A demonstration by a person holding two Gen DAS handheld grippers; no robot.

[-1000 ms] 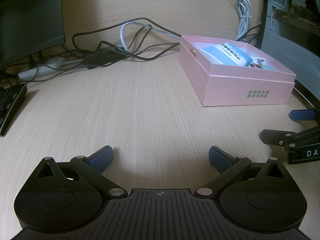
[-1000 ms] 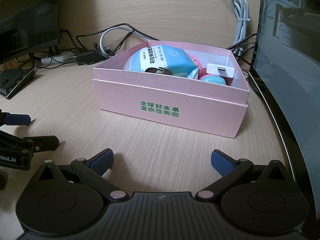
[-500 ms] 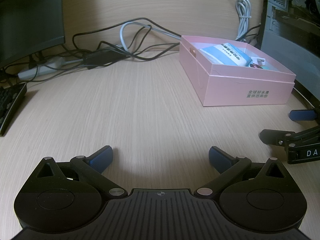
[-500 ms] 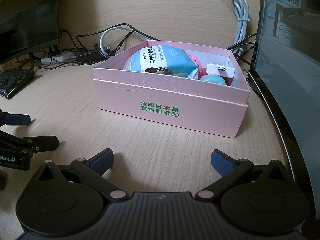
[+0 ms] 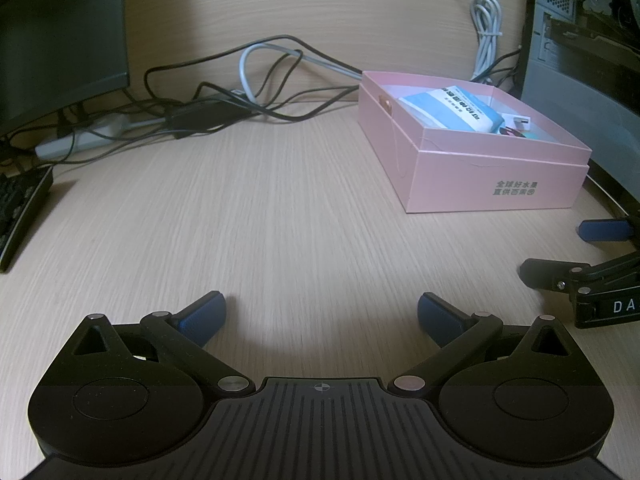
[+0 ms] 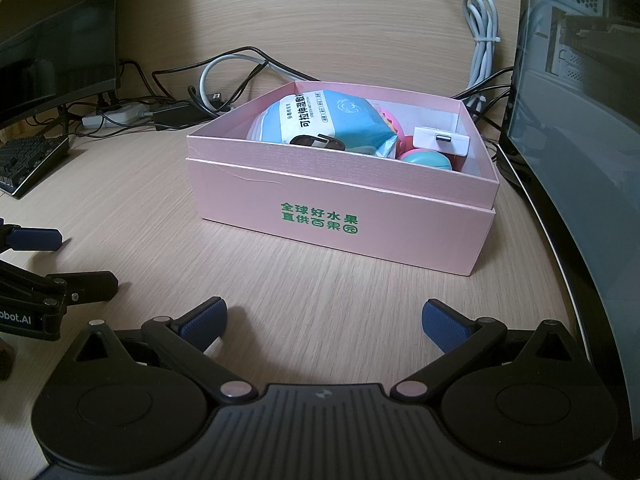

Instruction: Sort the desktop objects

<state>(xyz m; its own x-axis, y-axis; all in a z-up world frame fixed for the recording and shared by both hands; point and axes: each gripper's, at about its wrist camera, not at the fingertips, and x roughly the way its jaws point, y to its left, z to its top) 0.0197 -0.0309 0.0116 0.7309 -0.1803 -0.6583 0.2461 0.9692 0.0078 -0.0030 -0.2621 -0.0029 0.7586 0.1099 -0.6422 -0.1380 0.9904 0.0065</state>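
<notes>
The wooden bench takes most of both views, and its middle part carries nothing, only cables and a power strip pushed to the back edge, I think so that the working area stays free. A dark monitor stands at the far left and a computer case at the right. The pink box sits near the case, open on top, and it serves as the collecting place for the sorting: inside it lie a blue and white tissue pack, leaning on the back part, a small white adapter in the right corner, a round teal and pink thing below it, and a dark small object in front of the pack that I cannot name. No loose object is visible on the bench outside the box, so the sorting seems finished or almost finished. The left claw rests low over the bare wood with its fingers wide apart and nothing between them. The right claw is just in front of the box, also spread apart and holding nothing. Probably both are parked there because nothing remains to pick.
</notes>
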